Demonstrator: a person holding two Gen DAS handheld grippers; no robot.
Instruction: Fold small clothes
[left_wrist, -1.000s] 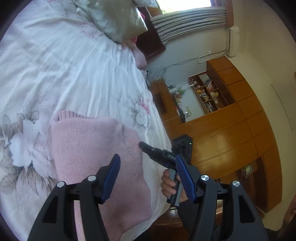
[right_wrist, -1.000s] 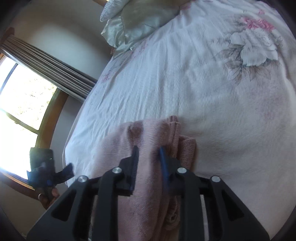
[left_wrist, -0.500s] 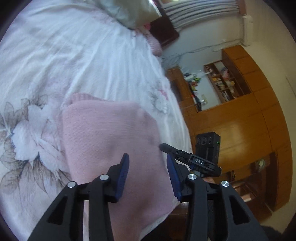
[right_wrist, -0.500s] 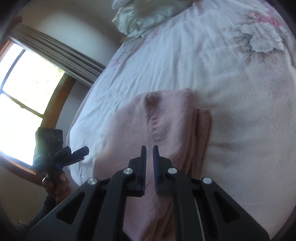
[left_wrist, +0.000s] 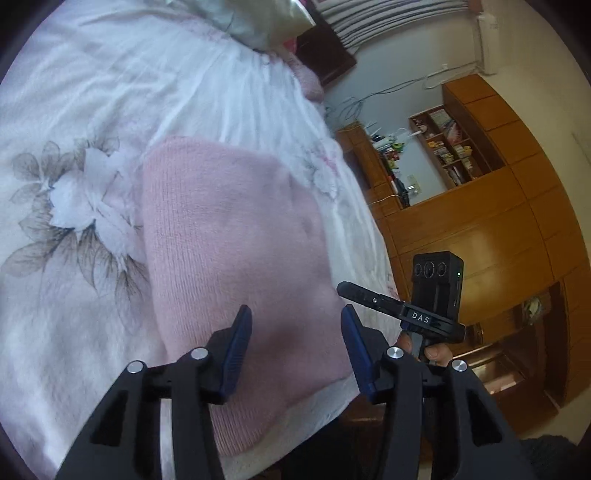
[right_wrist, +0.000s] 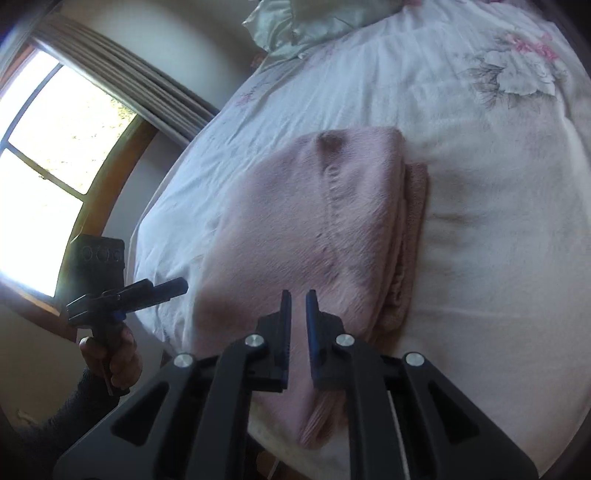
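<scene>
Lying folded into a layered rectangle near the edge of the bed (left_wrist: 110, 92), the pink sweater (left_wrist: 236, 236) is looking essentially finished; left gripper (left_wrist: 295, 347) is hovering wide open and empty, right gripper (right_wrist: 297, 325) is hanging nearly closed, gripping nothing

A home bedroom: floral-sheeted bed (left_wrist: 110, 110), pillow (right_wrist: 314, 22), curtained window (right_wrist: 48, 129), wooden wardrobe with shelves (left_wrist: 498, 184).
</scene>
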